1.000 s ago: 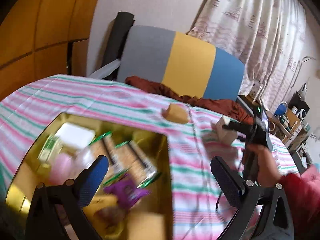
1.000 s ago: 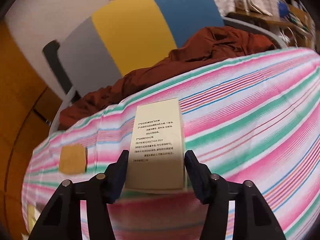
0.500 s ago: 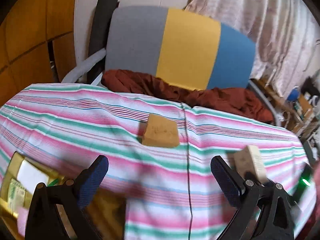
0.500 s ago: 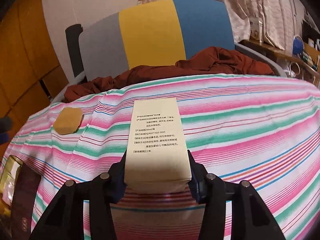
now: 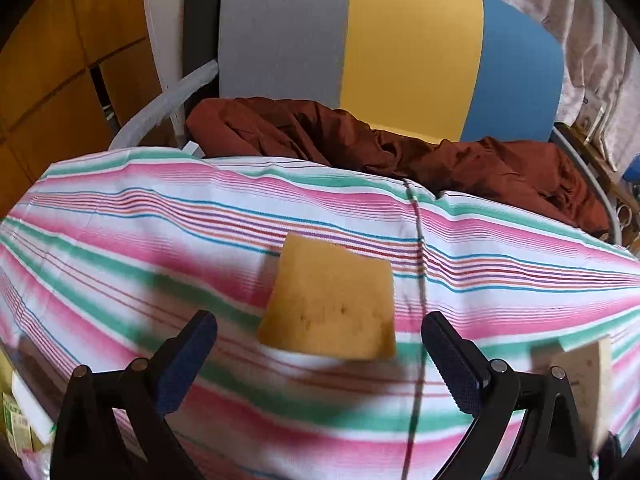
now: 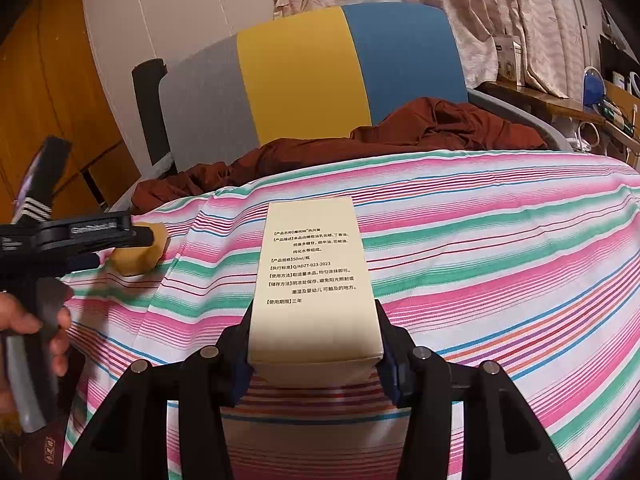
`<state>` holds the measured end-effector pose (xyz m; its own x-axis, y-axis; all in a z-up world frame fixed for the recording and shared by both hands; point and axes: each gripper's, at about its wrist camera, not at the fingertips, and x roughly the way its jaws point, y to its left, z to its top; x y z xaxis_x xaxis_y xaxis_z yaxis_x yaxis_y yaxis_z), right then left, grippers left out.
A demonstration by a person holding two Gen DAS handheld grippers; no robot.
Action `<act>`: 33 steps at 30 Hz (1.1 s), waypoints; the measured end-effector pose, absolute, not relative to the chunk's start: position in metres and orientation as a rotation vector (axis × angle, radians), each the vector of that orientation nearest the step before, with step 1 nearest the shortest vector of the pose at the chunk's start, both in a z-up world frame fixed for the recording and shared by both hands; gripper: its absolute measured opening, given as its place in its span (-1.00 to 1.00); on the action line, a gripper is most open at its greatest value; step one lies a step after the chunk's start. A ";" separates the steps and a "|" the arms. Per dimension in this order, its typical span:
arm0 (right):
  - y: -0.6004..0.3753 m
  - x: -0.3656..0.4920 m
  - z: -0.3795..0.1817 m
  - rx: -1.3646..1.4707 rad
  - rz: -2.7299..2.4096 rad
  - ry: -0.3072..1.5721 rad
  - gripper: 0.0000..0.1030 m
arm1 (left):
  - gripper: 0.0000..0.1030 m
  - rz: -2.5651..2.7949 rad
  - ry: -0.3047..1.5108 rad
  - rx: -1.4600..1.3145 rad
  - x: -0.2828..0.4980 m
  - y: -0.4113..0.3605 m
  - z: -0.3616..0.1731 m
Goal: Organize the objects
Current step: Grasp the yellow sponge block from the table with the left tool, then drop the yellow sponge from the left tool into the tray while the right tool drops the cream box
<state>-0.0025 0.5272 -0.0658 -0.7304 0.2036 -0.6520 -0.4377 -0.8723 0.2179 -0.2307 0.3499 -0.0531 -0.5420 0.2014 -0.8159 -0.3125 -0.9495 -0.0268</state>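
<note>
Gripped at its near end by the right gripper (image 6: 314, 354), jaws having just narrowed onto its sides: a tall cream-coloured cardboard carton printed with black text (image 6: 312, 280), pointing away over the pink, green and white striped tablecloth (image 6: 500, 264) of the table. Swung away from the gold tin of small packets seen a second ago, now only a sliver at the frame's lower left, and brought in over a flat yellow-orange sponge block (image 5: 330, 300): the left gripper (image 5: 320, 360), jaws wide apart and empty, blue pads to either side of the sponge's near edge and not yet touching it. Sponge lying flat on the cloth, left of the carton and well apart from it. Likely next for the tidy-up: a descent and squeeze on the sponge, then carton and sponge carried to the tin. Behind the table, a rust-brown cloth (image 5: 400, 148) heaped before a grey, yellow and blue panel (image 5: 400, 52).
</note>
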 end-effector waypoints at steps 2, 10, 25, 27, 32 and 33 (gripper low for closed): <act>0.527 -0.002 -0.066 -0.911 2.581 0.514 -0.02 | 0.98 2.527 0.180 -1.313 -0.234 0.353 -0.059; 0.530 0.000 -0.066 -0.894 2.580 0.544 -0.02 | 0.44 2.526 0.174 -1.273 -0.237 0.354 -0.078; 0.528 0.000 -0.065 -0.879 2.548 0.512 -0.02 | 0.33 2.491 0.073 -1.070 -0.181 0.334 -0.038; 0.528 0.000 -0.065 -0.878 2.538 0.501 -0.02 | 0.33 2.466 0.020 -1.076 -0.169 0.325 -0.031; 0.526 0.000 -0.064 -0.869 2.526 0.476 -0.02 | 0.33 2.436 -0.070 -1.065 -0.136 0.296 -0.015; 0.525 0.002 -0.063 -0.856 2.533 0.472 -0.02 | 0.33 2.433 -0.083 -1.062 -0.129 0.288 -0.013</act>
<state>0.0018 0.5255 -0.0631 -0.7205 0.2811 -0.6339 -0.4907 -0.8526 0.1796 -0.1291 0.2884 -0.0125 -0.5832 0.4510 -0.6756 -0.4036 -0.8827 -0.2407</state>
